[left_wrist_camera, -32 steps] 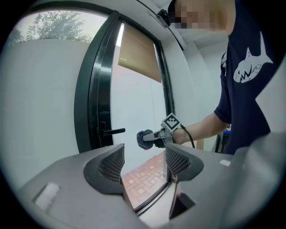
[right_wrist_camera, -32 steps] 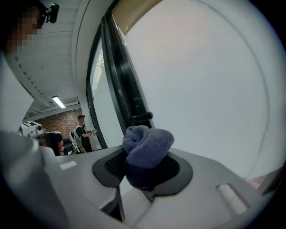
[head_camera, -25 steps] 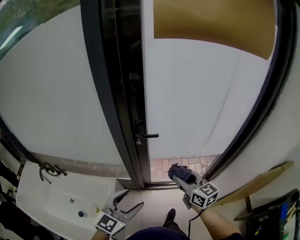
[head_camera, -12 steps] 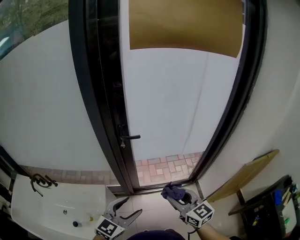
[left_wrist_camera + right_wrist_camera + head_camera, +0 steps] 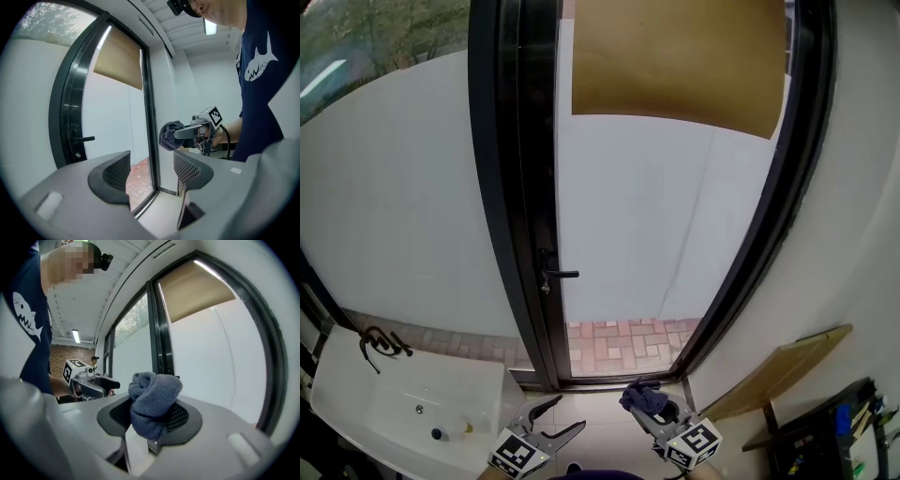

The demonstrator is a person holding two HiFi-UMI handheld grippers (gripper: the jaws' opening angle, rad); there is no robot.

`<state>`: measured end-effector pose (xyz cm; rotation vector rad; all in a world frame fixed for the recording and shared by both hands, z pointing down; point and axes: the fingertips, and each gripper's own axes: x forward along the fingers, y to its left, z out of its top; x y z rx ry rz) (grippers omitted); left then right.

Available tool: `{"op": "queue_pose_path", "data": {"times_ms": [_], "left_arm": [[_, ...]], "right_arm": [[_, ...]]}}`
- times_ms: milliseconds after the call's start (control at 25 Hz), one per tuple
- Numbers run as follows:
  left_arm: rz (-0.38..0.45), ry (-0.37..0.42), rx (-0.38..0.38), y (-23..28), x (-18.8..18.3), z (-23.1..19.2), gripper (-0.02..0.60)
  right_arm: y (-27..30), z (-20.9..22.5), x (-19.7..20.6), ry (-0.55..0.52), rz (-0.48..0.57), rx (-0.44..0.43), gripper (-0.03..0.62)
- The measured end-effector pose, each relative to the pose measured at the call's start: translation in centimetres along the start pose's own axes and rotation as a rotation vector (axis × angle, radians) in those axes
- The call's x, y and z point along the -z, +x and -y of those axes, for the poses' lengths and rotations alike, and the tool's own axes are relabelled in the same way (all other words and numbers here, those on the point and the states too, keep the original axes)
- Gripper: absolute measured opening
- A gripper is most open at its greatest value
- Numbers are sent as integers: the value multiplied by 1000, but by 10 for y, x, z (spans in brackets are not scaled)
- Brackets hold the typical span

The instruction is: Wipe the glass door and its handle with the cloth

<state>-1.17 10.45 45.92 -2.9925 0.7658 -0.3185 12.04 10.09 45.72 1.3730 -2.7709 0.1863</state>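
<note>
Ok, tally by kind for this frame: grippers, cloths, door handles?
Grippers: 2 (left gripper, jaws apart and empty; right gripper, shut on the cloth)
Cloth: 1
Door handle: 1
Total: 4

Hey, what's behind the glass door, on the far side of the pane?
Through the glass door, a white wall and reddish brick paving show. A tan shade covers the top, hiding whatever is behind it.

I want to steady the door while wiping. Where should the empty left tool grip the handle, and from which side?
Best grip the handle on its thin horizontal lever, which points right from the dark frame. Bring the open left tool straight in from the room side, one jaw above, one below.
</note>
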Motion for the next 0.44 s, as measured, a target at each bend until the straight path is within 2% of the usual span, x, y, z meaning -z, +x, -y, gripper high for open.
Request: {"op": "queue_pose_path", "data": {"times_ms": [200,440], "left_arm": [[23,-13,-21,-12,-10,34,285],[9,-16,-33,-34,-3,73,285]], "right_arm": [[-36,-15,9,20,-9,-10,152],[-69,-42,10,28,17,-22,152]]}}
